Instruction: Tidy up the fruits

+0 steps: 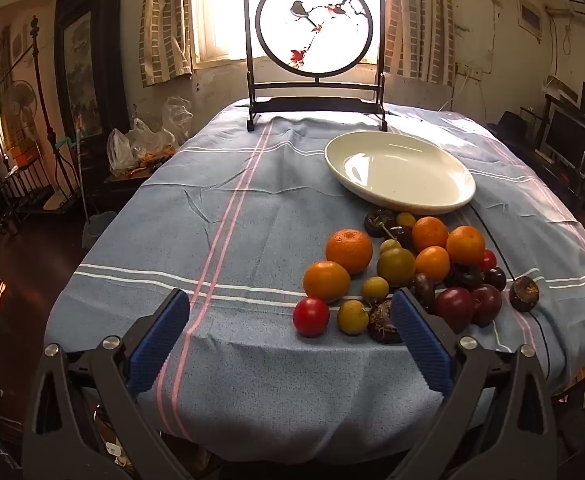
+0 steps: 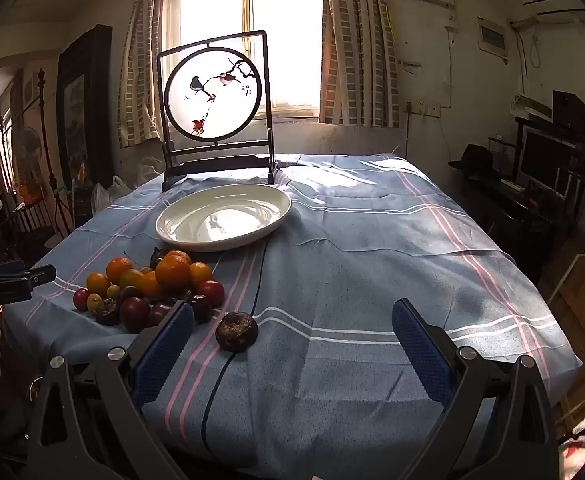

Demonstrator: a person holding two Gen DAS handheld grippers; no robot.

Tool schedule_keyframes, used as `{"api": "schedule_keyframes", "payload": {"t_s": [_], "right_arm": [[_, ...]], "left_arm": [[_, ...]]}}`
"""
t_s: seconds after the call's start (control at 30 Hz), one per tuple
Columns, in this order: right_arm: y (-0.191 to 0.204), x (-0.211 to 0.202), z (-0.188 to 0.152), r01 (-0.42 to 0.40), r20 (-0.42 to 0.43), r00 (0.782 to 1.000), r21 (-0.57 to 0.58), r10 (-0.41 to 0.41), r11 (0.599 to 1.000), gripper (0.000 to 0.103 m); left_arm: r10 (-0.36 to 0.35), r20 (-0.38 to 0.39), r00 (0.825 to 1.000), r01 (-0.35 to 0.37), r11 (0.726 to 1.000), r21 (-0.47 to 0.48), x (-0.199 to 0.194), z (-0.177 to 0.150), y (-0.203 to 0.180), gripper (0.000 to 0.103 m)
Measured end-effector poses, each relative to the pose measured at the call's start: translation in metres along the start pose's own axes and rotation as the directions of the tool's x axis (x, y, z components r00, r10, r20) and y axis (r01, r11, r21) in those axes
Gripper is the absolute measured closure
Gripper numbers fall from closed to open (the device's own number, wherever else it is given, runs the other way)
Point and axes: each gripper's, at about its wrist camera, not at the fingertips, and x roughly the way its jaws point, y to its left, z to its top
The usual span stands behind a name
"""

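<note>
A pile of fruit (image 1: pixel 404 268) lies on the blue striped tablecloth: several oranges, small yellow plums, red and dark purple fruits, brown water chestnuts. Behind it stands an empty white plate (image 1: pixel 400 172). My left gripper (image 1: pixel 290 308) is open above the near table edge, with the pile just ahead and to the right of it. In the right wrist view the same pile (image 2: pixel 152 288) lies to the left, and the white plate (image 2: pixel 224 216) behind it. One brown water chestnut (image 2: pixel 237 331) sits apart, just ahead of my open right gripper (image 2: pixel 292 320). The left gripper (image 2: pixel 12 280) shows at that view's left edge.
A dark-framed round screen with painted birds (image 1: pixel 314 24) stands at the table's far end before the window. A thin dark cable (image 2: pixel 258 280) runs across the cloth. Plastic bags (image 1: pixel 140 148) sit on a side table at the left; shelves and a monitor (image 2: pixel 544 164) stand at the right.
</note>
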Motion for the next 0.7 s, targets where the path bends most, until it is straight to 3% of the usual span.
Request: {"api": "schedule_keyframes", "payload": {"t_s": [0.7], "right_arm": [[0.0084, -0.0001, -0.0029, -0.015, -0.011, 1.0, -0.018, 0.015, 1.0, 0.004]], "left_arm": [[-0.001, 0.014, 1.0, 0.001, 1.0, 0.004, -0.0015, -0.0011, -0.0001, 0.004]]}}
